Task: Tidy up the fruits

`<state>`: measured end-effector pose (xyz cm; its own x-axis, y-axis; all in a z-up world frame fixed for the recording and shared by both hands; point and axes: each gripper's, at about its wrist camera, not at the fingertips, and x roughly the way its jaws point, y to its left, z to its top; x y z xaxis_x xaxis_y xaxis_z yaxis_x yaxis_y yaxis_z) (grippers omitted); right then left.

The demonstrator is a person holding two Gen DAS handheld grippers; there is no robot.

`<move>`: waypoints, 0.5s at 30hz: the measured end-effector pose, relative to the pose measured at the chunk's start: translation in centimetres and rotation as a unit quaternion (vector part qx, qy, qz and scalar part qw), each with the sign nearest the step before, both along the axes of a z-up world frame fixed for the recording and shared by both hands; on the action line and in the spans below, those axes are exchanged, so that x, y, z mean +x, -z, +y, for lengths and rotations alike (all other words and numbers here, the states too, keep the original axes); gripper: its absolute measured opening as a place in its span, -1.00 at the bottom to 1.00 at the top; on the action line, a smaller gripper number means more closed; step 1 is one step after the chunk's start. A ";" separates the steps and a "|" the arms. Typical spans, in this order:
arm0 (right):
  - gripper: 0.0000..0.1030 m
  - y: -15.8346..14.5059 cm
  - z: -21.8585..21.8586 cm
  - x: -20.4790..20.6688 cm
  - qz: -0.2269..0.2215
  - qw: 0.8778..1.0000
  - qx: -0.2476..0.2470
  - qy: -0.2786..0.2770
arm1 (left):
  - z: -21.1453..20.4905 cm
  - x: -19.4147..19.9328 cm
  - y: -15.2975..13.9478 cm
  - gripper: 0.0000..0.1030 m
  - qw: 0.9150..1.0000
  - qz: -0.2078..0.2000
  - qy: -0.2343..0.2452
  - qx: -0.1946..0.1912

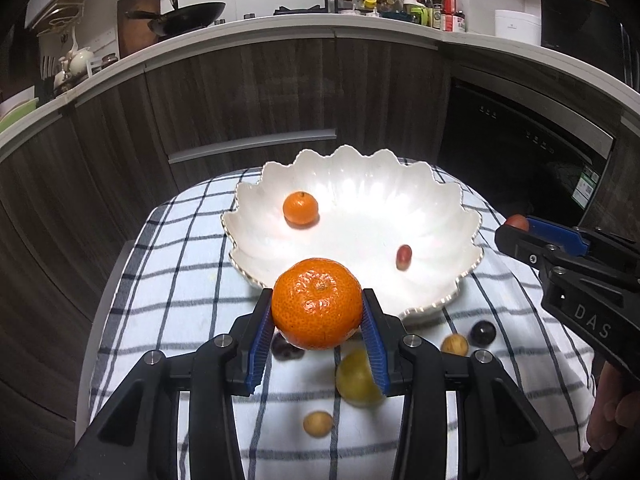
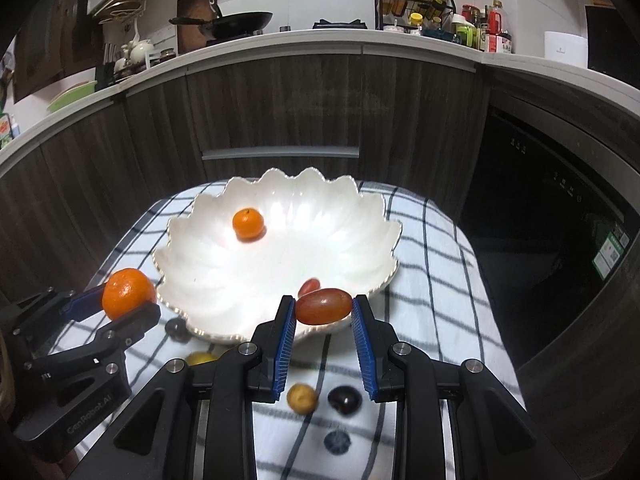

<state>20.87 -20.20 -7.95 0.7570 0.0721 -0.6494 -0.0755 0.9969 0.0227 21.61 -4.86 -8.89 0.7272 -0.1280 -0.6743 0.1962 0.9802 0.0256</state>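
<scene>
Orange mandarin (image 1: 317, 303) is sitting clamped between the blue pads of the left tool (image 1: 318, 312), gripped across its middle, hanging just short of the near rim of the white scalloped bowl (image 1: 420, 280). Right tool (image 2: 324, 310) is pinching a red grape tomato (image 2: 324, 306) end to end along its long axis, also at the bowl's near rim.

Already lying in the bowl: a small mandarin (image 1: 300, 208) and another red one (image 1: 404, 257). Waiting on the checked cloth (image 1: 180, 240) covering the bench: a yellow-green fruit (image 1: 356, 380), two small tan ones (image 1: 318, 423), and dark grape-like fruits (image 1: 482, 333).

Handling read: mandarin is looking light, loose-skinned, slightly squashy, so a hold across the equator with moderate squeeze is suiting it; pads are biting the peel well. Tomato is looking smooth, slippery and thin-skinned, and the end-to-end pinch is risking a squirt-out, so a hold across the short axis is probably safer. Bowl is looking ceramic and fragile, so I'm judging low, gentle releases over the middle.
</scene>
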 end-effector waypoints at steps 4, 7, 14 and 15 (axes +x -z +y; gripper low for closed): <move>-0.41 -0.3 -0.2 1.2 -0.003 1.000 0.001 0.004 | 0.1 1.2 -0.3 -0.19 1.000 -0.004 -0.006 0.002; -0.41 -0.6 -0.3 2.0 -0.007 1.000 -0.001 0.005 | 0.2 2.1 -0.5 -0.19 1.000 -0.004 -0.011 0.003; -0.41 -0.8 -0.7 4.0 -0.013 1.000 -0.004 0.015 | 0.3 4.0 -0.2 -0.19 1.000 -0.001 -0.014 0.014; -0.41 -0.8 -0.6 4.3 -0.014 1.000 -0.005 0.016 | 0.3 4.2 -0.1 -0.19 1.000 0.000 -0.014 0.015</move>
